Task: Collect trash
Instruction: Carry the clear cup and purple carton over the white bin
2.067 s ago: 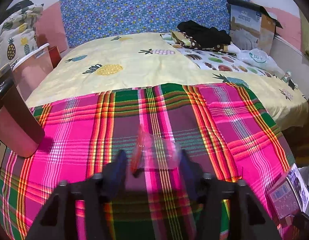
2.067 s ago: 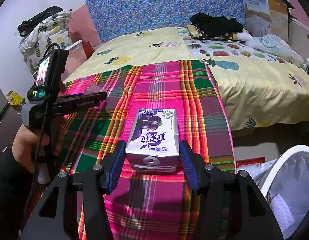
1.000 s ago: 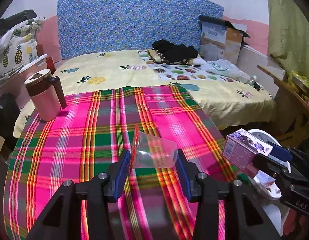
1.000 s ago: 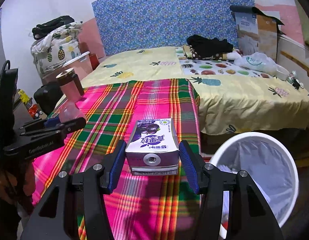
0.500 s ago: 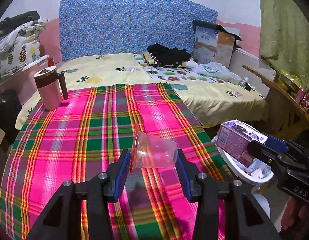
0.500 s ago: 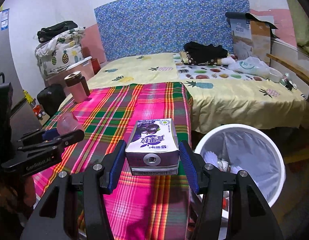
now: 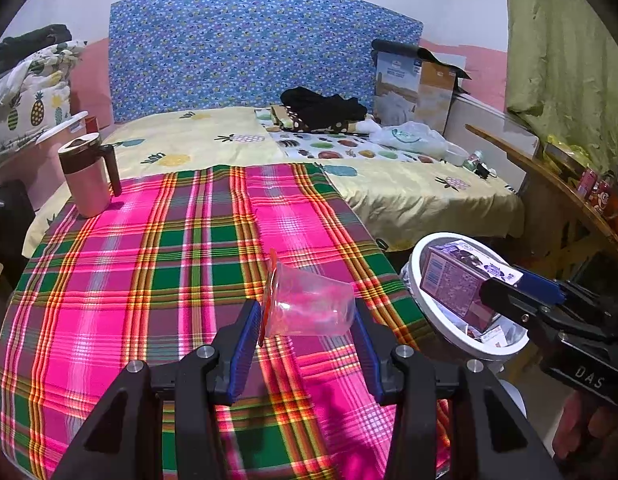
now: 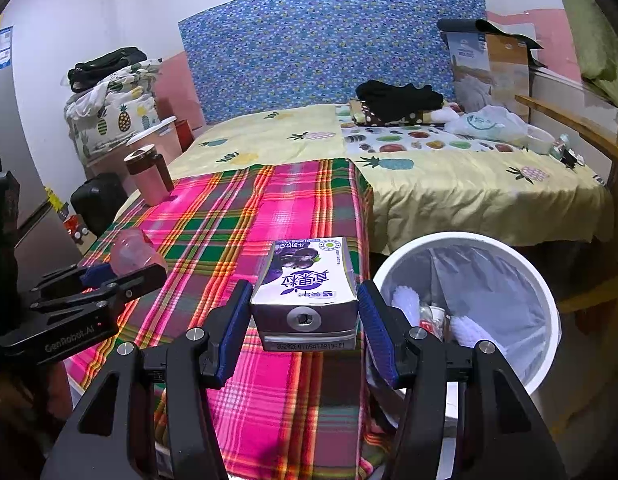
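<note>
My left gripper [image 7: 305, 320] is shut on a clear plastic cup [image 7: 309, 306] with a red rim, held sideways above the plaid cloth [image 7: 149, 264]. My right gripper [image 8: 305, 316] is shut on a purple and white milk carton [image 8: 305, 284], held at the table's right edge beside the white trash bin [image 8: 545, 304]. In the left wrist view the carton [image 7: 457, 280] hangs over the bin's rim [image 7: 419, 256]. The left gripper with the cup [image 8: 129, 252] shows at the left of the right wrist view. The bin holds a plastic liner and some trash.
A pink mug with a brown lid [image 7: 89, 176] stands at the far left of the plaid cloth. Behind lies a bed with a yellow sheet [image 7: 409, 188], black clothes [image 7: 321, 108] and a cardboard box [image 7: 417, 80]. A wooden shelf [image 7: 549, 184] stands at the right.
Both grippers lifted their items off the cloth and drew back and to the right. The carton has moved over the trash bin. The cup stays in the left gripper.
</note>
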### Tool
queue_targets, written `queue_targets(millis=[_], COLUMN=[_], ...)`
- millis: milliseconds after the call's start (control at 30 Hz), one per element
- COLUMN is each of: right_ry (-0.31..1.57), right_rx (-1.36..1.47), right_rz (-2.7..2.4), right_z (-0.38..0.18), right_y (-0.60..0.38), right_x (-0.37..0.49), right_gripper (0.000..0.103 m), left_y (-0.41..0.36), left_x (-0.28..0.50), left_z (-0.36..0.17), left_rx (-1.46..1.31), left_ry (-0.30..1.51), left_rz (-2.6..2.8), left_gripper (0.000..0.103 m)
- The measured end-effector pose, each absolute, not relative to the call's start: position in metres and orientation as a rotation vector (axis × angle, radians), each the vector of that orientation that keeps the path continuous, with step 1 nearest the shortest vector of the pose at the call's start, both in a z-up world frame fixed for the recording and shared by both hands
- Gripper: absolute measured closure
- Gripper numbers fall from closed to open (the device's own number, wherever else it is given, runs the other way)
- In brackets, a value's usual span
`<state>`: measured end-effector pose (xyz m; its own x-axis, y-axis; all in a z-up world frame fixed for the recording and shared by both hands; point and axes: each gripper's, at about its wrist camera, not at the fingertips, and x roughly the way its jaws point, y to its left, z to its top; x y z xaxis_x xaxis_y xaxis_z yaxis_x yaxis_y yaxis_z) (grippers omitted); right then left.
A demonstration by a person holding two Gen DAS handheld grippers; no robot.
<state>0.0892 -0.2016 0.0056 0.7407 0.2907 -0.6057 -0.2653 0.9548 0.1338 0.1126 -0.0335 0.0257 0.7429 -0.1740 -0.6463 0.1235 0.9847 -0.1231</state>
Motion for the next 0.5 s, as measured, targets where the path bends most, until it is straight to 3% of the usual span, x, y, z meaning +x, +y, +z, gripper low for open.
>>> queue_targets(millis=[500], right_ry=[0.677], right_rx=[0.083], right_rz=[0.230], right_z=[0.001], right_y=[-0.238], right_x=[0.087], right_gripper=[0.048], left_y=[-0.079], left_x=[0.131], left_z=[0.019], left_rx=[-0.048], left_ry=[0.735], left_rz=[-0.255], left_gripper=[0.057])
